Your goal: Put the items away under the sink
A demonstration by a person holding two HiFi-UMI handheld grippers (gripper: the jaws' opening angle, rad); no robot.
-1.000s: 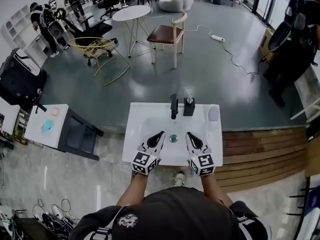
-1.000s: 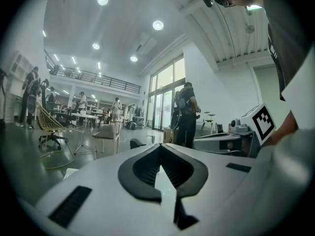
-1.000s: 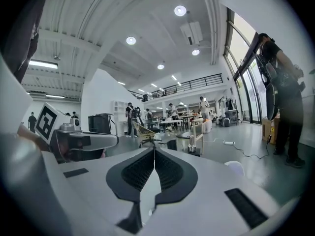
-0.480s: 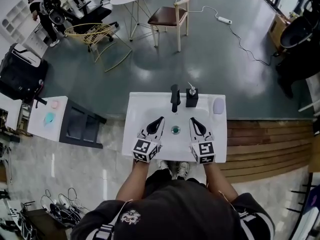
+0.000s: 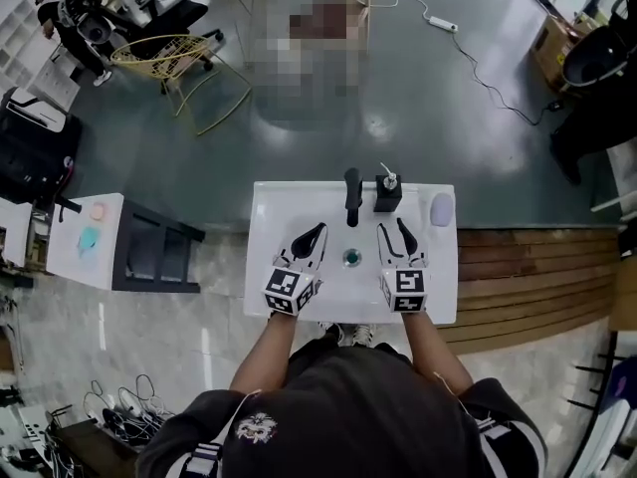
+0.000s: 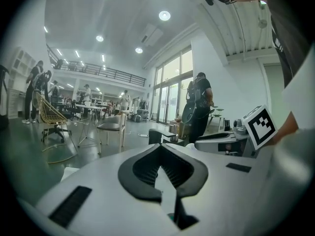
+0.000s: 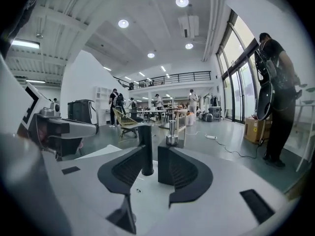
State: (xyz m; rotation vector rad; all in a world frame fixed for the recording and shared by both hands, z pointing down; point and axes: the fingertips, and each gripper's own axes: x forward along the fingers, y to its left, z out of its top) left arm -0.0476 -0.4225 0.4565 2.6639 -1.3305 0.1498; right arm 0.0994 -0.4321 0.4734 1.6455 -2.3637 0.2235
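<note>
A white sink (image 5: 279,207) lies right below me, with a green drain (image 5: 351,258) in its basin. At its back edge stand a black faucet (image 5: 352,197) and a black soap dispenser (image 5: 387,194) with a silver pump; a lilac item (image 5: 441,208) lies at the back right corner. My left gripper (image 5: 316,230) (image 6: 160,146) hovers over the basin's left side, fingertips together, holding nothing. My right gripper (image 5: 395,228) (image 7: 156,156) hovers over the right side with its jaws apart and empty; beyond them rise the faucet (image 7: 145,149) and the dispenser (image 7: 171,134).
A low white side table (image 5: 70,267) with small pink and teal things stands left of the sink, beside a dark frame (image 5: 154,252). Wooden boards (image 5: 528,277) run to the right. A yellow wire chair (image 5: 164,63) and a floor cable (image 5: 468,53) lie beyond. Someone stands far right (image 5: 597,78).
Both grippers have moved forward over the basin, towards the faucet. The right gripper's jaws have spread apart. The head view has shifted, so the sink sits higher in the picture.
</note>
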